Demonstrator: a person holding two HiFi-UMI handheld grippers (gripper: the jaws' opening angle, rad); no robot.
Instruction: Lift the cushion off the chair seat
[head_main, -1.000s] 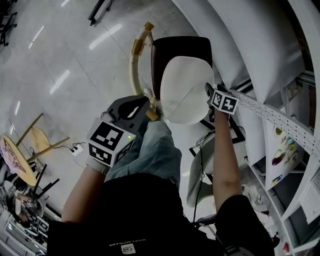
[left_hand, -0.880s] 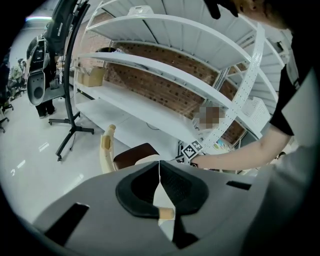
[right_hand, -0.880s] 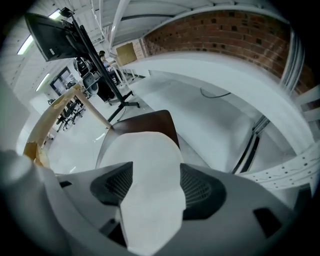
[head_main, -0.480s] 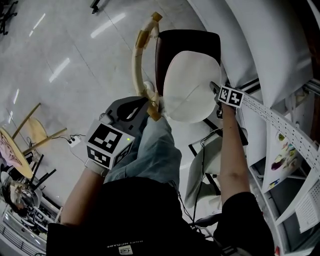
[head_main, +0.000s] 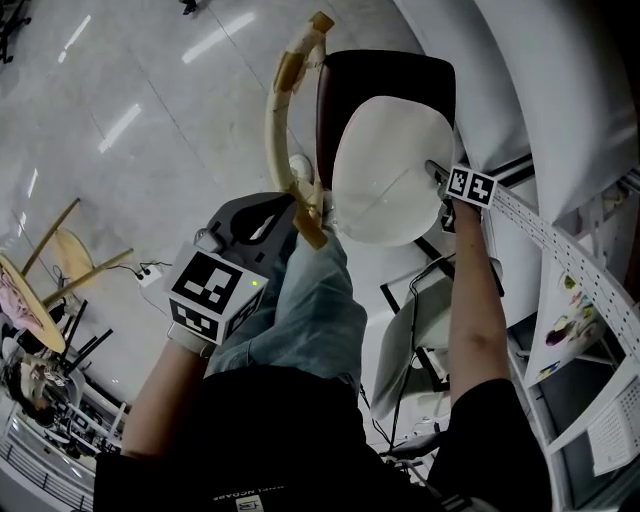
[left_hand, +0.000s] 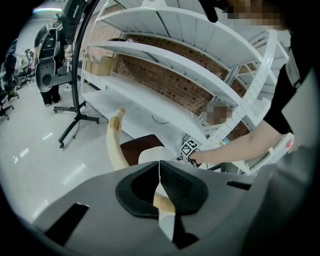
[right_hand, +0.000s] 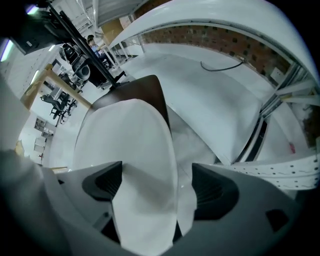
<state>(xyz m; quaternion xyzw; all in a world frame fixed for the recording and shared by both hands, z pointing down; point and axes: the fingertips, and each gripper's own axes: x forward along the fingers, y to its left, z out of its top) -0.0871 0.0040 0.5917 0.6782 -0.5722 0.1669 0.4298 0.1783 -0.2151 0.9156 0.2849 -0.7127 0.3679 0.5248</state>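
cushion (head_main: 390, 185) on chair seat (head_main: 385, 72), L gripper (head_main: 303, 213) at its left edge, R gripper (head_main: 433, 172) at right edge, shelves (head_main: 560, 120) beyond

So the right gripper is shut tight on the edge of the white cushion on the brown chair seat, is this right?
Not shut. The right gripper is open: its jaws have just been opening and stand apart, with the edge of the white cushion between them, as the right gripper view shows. The rest holds.

Laboratory-style workroom: long white metal shelves (left_hand: 165, 65) on perforated uprights line a red-brick wall (left_hand: 170, 85). A black floor stand (left_hand: 75, 107) and black office chairs (left_hand: 47, 75) occupy the glossy grey floor (head_main: 120, 130), where a white power strip (head_main: 152, 281) lies.
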